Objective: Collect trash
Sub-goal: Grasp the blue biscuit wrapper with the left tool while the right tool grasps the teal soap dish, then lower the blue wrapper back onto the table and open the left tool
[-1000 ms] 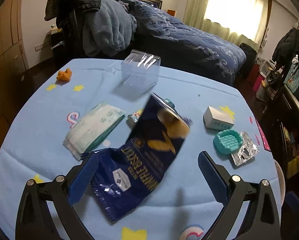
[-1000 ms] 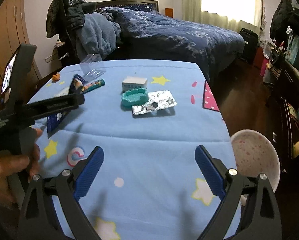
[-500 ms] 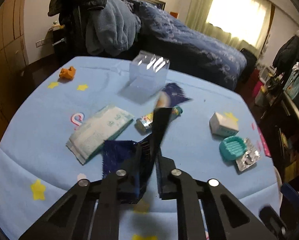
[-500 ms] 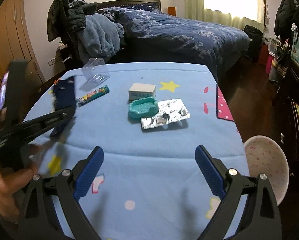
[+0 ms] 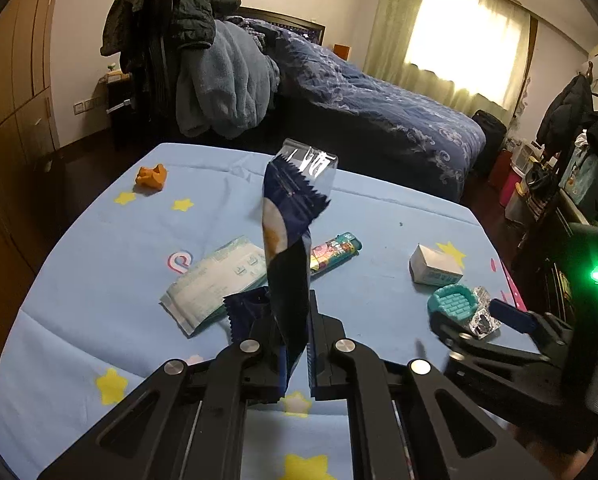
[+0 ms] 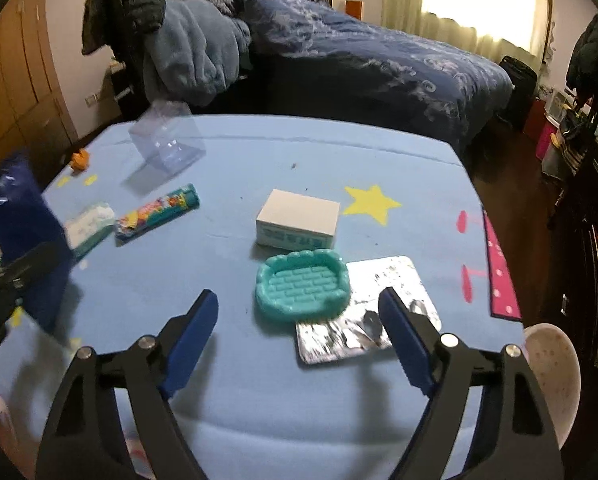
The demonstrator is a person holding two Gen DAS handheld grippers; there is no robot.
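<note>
My left gripper [image 5: 297, 336] is shut on a dark blue snack wrapper [image 5: 289, 248] and holds it upright above the blue tablecloth [image 5: 99, 320]. The wrapper also shows blurred at the left of the right wrist view [image 6: 15, 216]. My right gripper [image 6: 299, 332] is open and empty, just short of a teal soap dish [image 6: 301, 286] that lies partly on a silver foil blister pack [image 6: 367, 312]. Its fingers [image 5: 511, 314] show at the right of the left wrist view.
On the table lie a tissue pack [image 5: 215, 280], a colourful tube wrapper [image 6: 159, 212], a white box [image 6: 297, 220], a clear plastic box [image 6: 165, 140] and an orange scrap [image 5: 151, 176]. A white bin [image 6: 555, 368] stands past the table's right edge. A bed is behind.
My left gripper has shut on the snack wrapper and lifted it off the table, so it now stands upright. My right gripper has moved forward toward the soap dish and foil pack.
</note>
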